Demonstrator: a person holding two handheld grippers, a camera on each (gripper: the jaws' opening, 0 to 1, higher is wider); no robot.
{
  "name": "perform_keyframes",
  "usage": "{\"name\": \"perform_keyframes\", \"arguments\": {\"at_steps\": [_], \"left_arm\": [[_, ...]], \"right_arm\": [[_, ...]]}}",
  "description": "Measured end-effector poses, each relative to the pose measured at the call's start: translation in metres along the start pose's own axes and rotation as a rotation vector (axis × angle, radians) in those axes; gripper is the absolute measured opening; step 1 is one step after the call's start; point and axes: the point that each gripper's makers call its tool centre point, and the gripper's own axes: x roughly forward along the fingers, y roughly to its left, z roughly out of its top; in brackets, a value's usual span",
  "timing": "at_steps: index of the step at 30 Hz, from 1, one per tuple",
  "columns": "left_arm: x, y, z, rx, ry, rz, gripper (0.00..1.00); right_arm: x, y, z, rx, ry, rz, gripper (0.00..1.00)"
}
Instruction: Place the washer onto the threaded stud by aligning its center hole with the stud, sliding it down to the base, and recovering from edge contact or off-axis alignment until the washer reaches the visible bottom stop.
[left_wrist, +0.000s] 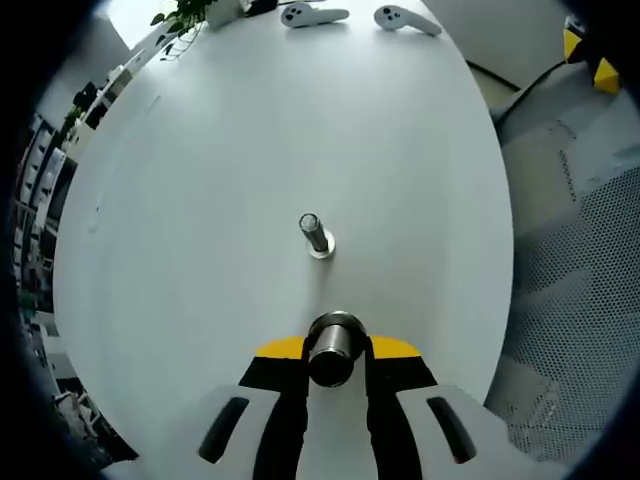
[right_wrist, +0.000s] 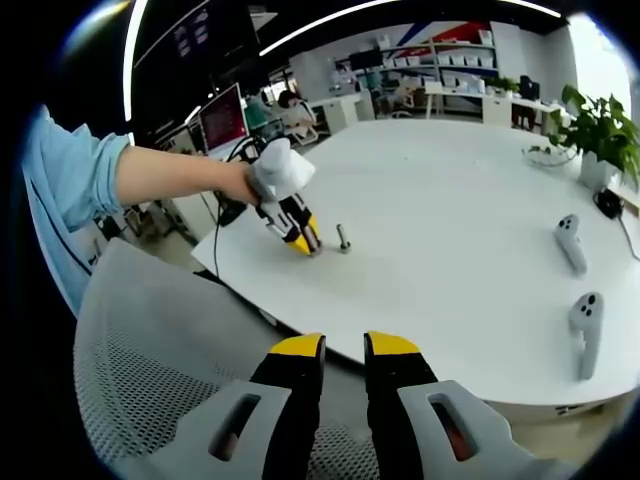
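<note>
A short threaded stud (left_wrist: 313, 230) stands upright on the white table (left_wrist: 200, 200), with a bright flat disc (left_wrist: 322, 248) around its foot. My left gripper (left_wrist: 335, 355) is shut on a round metal piece (left_wrist: 334, 345) with a ring-like top, which hangs a short way in front of the stud on the near side. In the right gripper view a hand holds the left gripper (right_wrist: 300, 240) just left of the stud (right_wrist: 343, 238). My right gripper (right_wrist: 344, 350) hangs off the table edge above a chair, its jaws nearly together with nothing between them.
Two white handheld controllers (left_wrist: 312, 14) (left_wrist: 405, 18) lie at the table's far side, seen also as controllers (right_wrist: 568, 240) (right_wrist: 586, 325). A potted plant (right_wrist: 600, 130) stands at one edge. A grey mesh chair (right_wrist: 150, 380) sits below my right gripper. Desks and monitors stand behind.
</note>
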Motion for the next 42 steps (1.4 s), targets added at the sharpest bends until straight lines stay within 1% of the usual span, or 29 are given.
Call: {"name": "perform_keyframes", "arguments": {"at_steps": [2,3,4,5,7,8,9,10,11,12,13,14,15,17,18,20,24,30,32,33,35,37,38,40,42], "left_arm": [[0.001,-0.002,0.0,0.008,-0.001,-0.006,0.19],[0.001,-0.006,-0.004,-0.014,0.026,-0.045,0.2],[0.0,-0.007,-0.005,-0.025,0.031,-0.061,0.2],[0.0,-0.004,-0.002,-0.007,0.005,-0.048,0.2],[-0.002,-0.003,-0.003,-0.012,0.008,-0.051,0.21],[-0.004,-0.001,-0.001,-0.01,-0.01,-0.049,0.23],[-0.006,0.0,0.003,-0.015,-0.035,-0.045,0.27],[-0.009,0.001,0.004,-0.024,-0.041,-0.05,0.31],[-0.012,0.0,0.006,-0.027,-0.051,-0.056,0.33],[-0.015,0.0,0.009,-0.031,-0.06,-0.061,0.33],[-0.02,0.002,0.013,-0.033,-0.07,-0.057,0.31],[-0.024,0.005,0.017,-0.018,-0.087,-0.047,0.3],[-0.029,0.009,0.024,0.012,-0.113,-0.025,0.29],[-0.034,0.017,0.033,-0.006,-0.142,0.008,0.26],[-0.037,0.019,0.041,-0.005,-0.169,0.015,0.23],[-0.04,0.021,0.05,-0.007,-0.188,0.023,0.21],[-0.033,0.018,0.06,0.013,-0.187,0.022,0.19],[-0.024,0.014,0.067,0.049,-0.181,0.016,0.15],[-0.022,0.014,0.068,0.061,-0.176,0.015,0.12],[-0.02,0.014,0.07,0.084,-0.175,0.022,0.12],[-0.018,0.012,0.069,0.104,-0.163,0.017,0.1],[-0.018,0.014,0.07,0.13,-0.168,0.029,0.06],[-0.018,0.013,0.071,0.145,-0.172,0.024,0.04],[-0.018,0.015,0.071,0.141,-0.17,0.034,0.04],[-0.018,0.013,0.071,0.14,-0.172,0.031,0.04]], "right_arm": [[0.0,0.0,0.0,0.0,0.0,0.0,0.18],[0.0,0.0,0.0,-0.001,0.0,0.001,0.18],[0.0,0.0,0.0,-0.003,0.001,0.001,0.18],[0.0,0.0,0.0,-0.004,0.002,0.002,0.18],[0.0,0.0,0.0,-0.003,0.002,0.002,0.18],[0.0,0.0,0.0,-0.003,0.002,0.002,0.18],[0.0,0.0,0.0,-0.002,0.001,0.002,0.18],[0.0,0.0,0.0,-0.002,0.001,0.002,0.18],[0.0,0.0,0.0,-0.002,0.001,0.002,0.18],[0.0,0.0,0.0,-0.002,0.0,0.002,0.18],[0.0,0.0,0.0,-0.002,0.0,0.002,0.18],[0.0,0.0,0.0,-0.002,0.0,0.002,0.18],[0.0,0.0,0.0,-0.002,-0.001,0.003,0.18],[0.0,0.0,0.0,-0.002,-0.001,0.003,0.18],[0.0,0.0,0.0,-0.001,-0.002,0.003,0.18],[0.0,0.0,0.0,-0.002,-0.002,0.003,0.18],[0.0,0.0,0.0,-0.001,-0.003,0.001,0.18],[0.0,-0.001,0.0,0.003,-0.005,-0.002,0.18],[0.0,-0.001,0.001,0.004,-0.006,-0.004,0.18],[0.0,-0.001,0.001,0.004,-0.007,-0.004,0.18],[0.0,-0.001,0.001,0.004,-0.007,-0.005,0.18],[0.0,-0.001,0.001,0.005,-0.009,-0.005,0.18],[0.0,-0.001,0.001,0.006,-0.01,-0.005,0.18],[0.0,-0.001,0.001,0.006,-0.011,-0.006,0.18],[0.0,-0.001,0.001,0.006,-0.01,-0.006,0.18]]}}
